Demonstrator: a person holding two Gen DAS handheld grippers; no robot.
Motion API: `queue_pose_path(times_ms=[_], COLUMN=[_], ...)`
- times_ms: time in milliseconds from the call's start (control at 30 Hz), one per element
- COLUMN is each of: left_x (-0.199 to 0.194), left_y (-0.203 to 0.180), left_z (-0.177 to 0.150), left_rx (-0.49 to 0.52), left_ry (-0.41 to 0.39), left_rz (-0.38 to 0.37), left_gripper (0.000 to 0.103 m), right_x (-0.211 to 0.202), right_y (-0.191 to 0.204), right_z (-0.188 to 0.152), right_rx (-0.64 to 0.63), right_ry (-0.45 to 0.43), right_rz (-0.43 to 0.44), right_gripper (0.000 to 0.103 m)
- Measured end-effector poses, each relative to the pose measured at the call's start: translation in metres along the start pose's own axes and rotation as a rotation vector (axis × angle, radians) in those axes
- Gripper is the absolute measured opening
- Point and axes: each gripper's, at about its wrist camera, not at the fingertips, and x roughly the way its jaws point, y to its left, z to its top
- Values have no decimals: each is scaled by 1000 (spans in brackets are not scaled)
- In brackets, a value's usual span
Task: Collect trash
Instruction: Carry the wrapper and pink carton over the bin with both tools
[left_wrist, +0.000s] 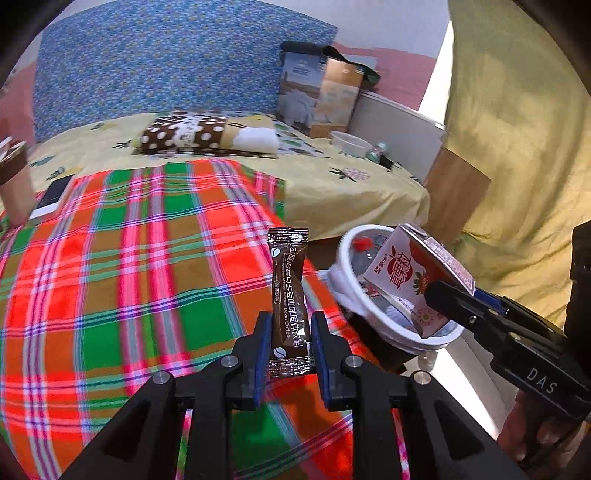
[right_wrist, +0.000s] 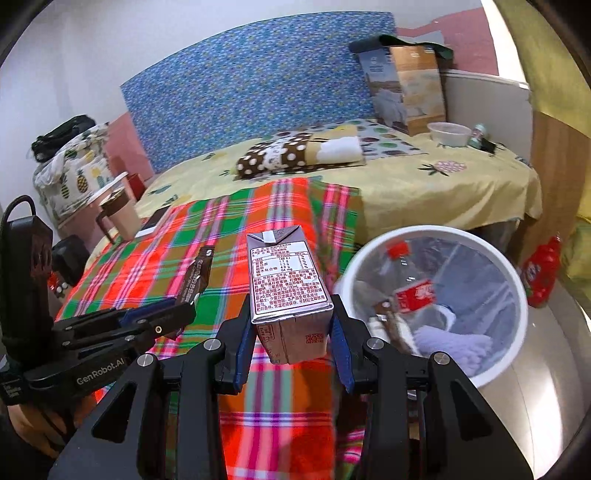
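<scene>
**Colours and patterns on and around the bed**

The blanket (left_wrist: 122, 266) was checked in red, green and pink. The sheet (left_wrist: 332, 184) was pale yellow with pineapple prints, and the headboard (left_wrist: 159, 62) was blue with small dots. The pillow (right_wrist: 295, 153) was brown with white dots. The sachet (left_wrist: 287, 295) was dark brown, the carton (left_wrist: 410, 280) red and white, the bin (right_wrist: 517, 332) white.

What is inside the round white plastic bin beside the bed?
The round white plastic bin holds a clear red-capped, red-labelled bottle, white crumpled tissue and a small brown wrapper. Anything beneath these is covered.
</scene>
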Motion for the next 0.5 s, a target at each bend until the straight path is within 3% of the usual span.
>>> queue_pose_path(times_ms=[500], left_x=[48], left_y=[-63], left_z=[15], left_rx=[112], left_ry=[49], left_rz=[-97], left_gripper=[22], right_x=[-8], right_y=[-52], right_z=[-5], right_rx=[90], right_ry=[-6], right_rz=[-103], right_gripper=[39])
